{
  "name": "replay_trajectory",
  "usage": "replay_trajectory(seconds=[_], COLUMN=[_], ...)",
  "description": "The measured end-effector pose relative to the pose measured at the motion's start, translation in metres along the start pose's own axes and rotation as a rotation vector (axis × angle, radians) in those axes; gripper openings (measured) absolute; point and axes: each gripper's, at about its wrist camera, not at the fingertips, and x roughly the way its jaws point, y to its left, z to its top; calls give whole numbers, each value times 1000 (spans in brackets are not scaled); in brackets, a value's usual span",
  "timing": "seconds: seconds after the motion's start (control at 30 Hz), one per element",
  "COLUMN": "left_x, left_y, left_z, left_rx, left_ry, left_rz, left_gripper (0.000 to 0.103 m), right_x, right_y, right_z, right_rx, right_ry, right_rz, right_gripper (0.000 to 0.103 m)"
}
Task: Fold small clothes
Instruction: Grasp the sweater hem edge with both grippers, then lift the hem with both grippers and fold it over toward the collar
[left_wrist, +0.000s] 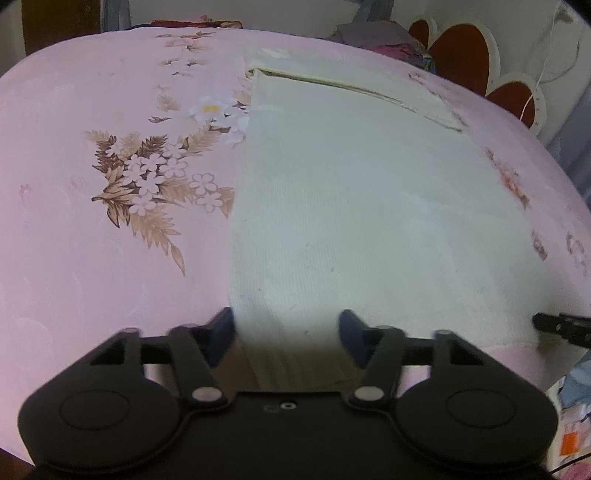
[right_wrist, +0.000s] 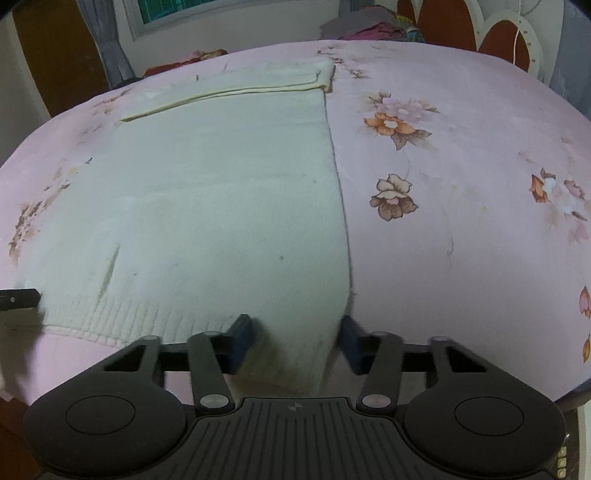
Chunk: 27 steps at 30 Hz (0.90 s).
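Presently catalogued: one cream knit garment (left_wrist: 332, 206), spread flat on a pink floral bedsheet (left_wrist: 74, 258), ribbed hem toward the cameras, its far end folded over in a doubled band.

Left gripper (left_wrist: 286, 338): set over the hem's left corner. The garment's left edge runs just inside the left finger (left_wrist: 221, 332); the ribbed hem lies between both fingers. Jaws partly open, with a clear gap to the cloth on each side; no pad seen pressing.

Right gripper (right_wrist: 295, 339): set over the hem's right corner. The garment's right edge passes just inside the right finger (right_wrist: 352, 341); hem between the fingers. Jaws partly open, nothing gripped.

Each view shows the other gripper's dark tip at the garment's opposite lower corner.
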Motion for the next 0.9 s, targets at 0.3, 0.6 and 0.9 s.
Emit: replay_trajectory(seconds=[0.3, 0.6, 0.9], left_x=[-4, -29, -19], left_y=[4, 5, -2], left_z=[3, 54, 140], left_rx=[-13, -34, -21], left_ry=[-21, -162, -296], left_rz=[-85, -147, -139], left_gripper=[9, 8, 8], right_x=[-3, -26, -22], right_y=[1, 3, -3], right_z=[6, 39, 125], right_rx=[39, 77, 66], right_ry=[18, -94, -268], right_rz=[26, 100, 122], right_gripper=[8, 7, 6])
